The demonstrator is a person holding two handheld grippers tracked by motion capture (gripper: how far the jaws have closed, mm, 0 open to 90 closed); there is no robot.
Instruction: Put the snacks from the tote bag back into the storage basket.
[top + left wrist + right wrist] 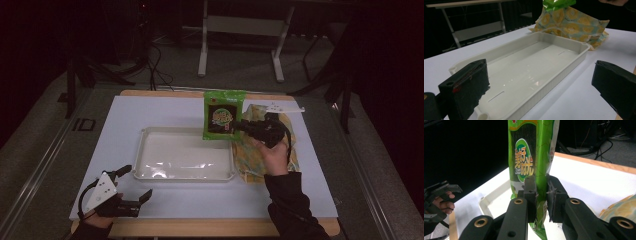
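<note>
A green snack packet [223,114] with a dark panel and yellow lettering hangs above the far right corner of a white tray [150,150]. My right gripper [239,125] is shut on the packet's right edge. In the right gripper view both jaws pinch the green packet [534,157] near its lower end, with the gripper [541,188] over the tray's corner [489,202]. My left gripper [135,182] rests open near the table's front left corner, its jaws wide apart and pointing at the tray [564,56]. Nothing lies inside the tray.
A yellow-and-teal patterned bag [257,155] lies on the white table top [160,107] to the right of the tray, under my right hand; it also shows beyond the tray as the patterned bag [574,25]. A metal-legged stand [240,30] is behind the table.
</note>
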